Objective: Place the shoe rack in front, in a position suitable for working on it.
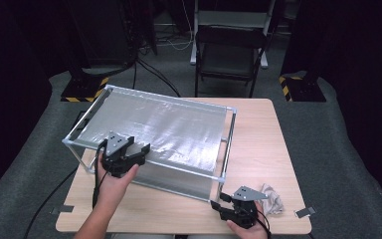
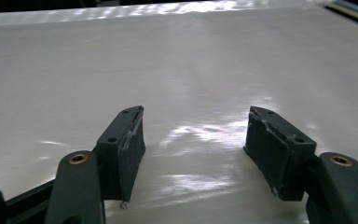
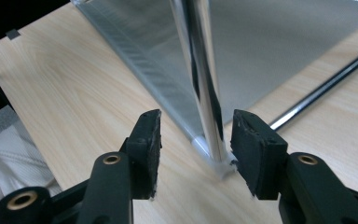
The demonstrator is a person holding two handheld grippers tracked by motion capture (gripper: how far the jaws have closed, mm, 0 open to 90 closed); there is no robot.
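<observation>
At desk's near right corner, right claw (image 3: 193, 154) stands apart astride the frame (image 1: 149, 132)'s upright post (image 3: 205, 93), not gripping. Left claw (image 2: 191, 144), apart, hovers over frame's film top (image 2: 177, 60).

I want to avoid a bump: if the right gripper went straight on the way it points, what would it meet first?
Most likely the shiny corner post of the metal frame: it stands between the open jaws of the right gripper, near the right-hand pad, though contact is unclear.
</observation>
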